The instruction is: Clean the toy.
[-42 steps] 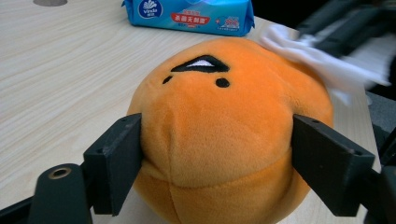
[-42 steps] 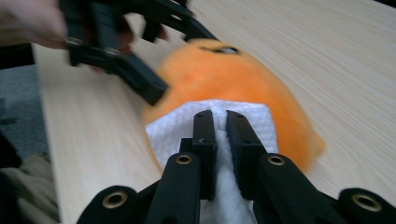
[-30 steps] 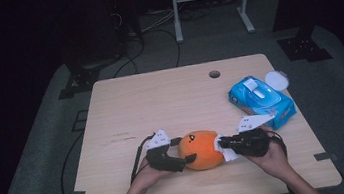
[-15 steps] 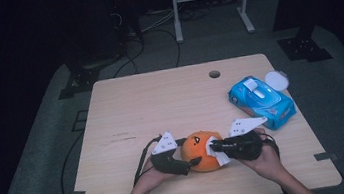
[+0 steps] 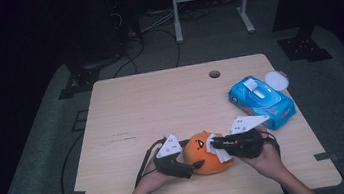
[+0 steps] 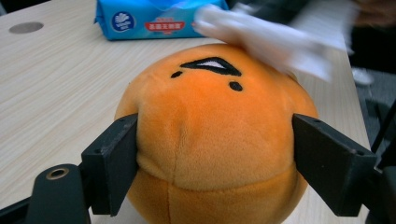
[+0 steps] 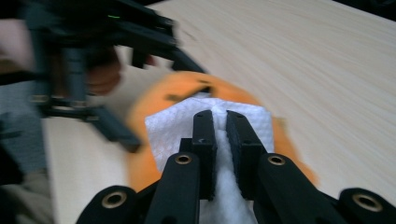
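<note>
Left hand-held gripper (image 6: 215,154) clamps orange plush ball (image 6: 212,140) on table (image 5: 161,103); right hand-held gripper (image 7: 220,121), w/ white wipe (image 7: 173,126) pinched, presses wipe on it.

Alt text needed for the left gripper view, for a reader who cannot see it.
An orange plush ball with a stitched black face sits squeezed between the left gripper's two black jaws on a light wooden table. A blurred white wipe rests on its top, and a blue wipes pack lies behind.
</note>
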Demonstrator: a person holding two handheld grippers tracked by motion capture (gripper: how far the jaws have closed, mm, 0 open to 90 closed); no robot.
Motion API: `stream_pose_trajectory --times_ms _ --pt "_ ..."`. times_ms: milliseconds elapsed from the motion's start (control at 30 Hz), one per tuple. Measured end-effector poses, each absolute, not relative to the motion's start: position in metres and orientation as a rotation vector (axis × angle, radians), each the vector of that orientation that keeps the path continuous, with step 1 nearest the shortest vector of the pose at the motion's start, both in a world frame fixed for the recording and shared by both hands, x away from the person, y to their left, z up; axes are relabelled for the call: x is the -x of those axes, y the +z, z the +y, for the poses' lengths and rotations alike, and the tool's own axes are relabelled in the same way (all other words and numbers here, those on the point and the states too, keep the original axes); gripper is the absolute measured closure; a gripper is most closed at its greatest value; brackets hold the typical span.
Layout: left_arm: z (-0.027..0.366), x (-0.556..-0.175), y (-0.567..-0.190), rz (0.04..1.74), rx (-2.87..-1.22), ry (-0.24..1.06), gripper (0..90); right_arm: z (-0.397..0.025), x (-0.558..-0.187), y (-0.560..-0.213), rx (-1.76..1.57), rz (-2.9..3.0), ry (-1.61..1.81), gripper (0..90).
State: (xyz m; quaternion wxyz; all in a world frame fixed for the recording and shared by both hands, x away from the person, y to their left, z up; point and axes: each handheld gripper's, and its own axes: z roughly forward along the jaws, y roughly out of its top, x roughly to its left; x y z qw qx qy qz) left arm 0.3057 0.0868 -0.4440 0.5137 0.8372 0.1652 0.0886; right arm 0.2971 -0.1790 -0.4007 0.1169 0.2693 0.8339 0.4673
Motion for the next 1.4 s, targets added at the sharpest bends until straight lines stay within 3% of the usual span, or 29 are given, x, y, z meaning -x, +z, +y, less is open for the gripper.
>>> stream_pose_trajectory --times_ms 200,467,733,1000,1167,1400 --pt "0.091 -0.316 -0.444 0.547 -1.91 0.06 12.1 -0.188 -0.297 -0.41 -0.837 2.482 1.365 82.0" --pt "0.077 -0.297 -0.439 0.351 -2.007 0.244 21.3 -0.163 -0.287 -0.398 -0.728 2.495 1.437 81.9" --pt "0.08 -0.299 -0.441 0.389 -1.991 0.213 20.0 -0.185 -0.297 -0.408 -0.834 2.465 1.372 82.0" --pt "0.074 -0.291 -0.438 0.335 -2.026 0.287 19.9 -0.159 -0.283 -0.398 -0.695 2.501 1.4 81.7" --pt "0.079 -0.299 -0.44 0.394 -1.983 0.247 11.3 -0.175 -0.292 -0.404 -0.762 2.497 1.416 81.8" --pt "0.068 -0.291 -0.438 0.352 -1.998 0.271 17.3 -0.167 -0.287 -0.398 -0.714 2.495 1.393 81.9"
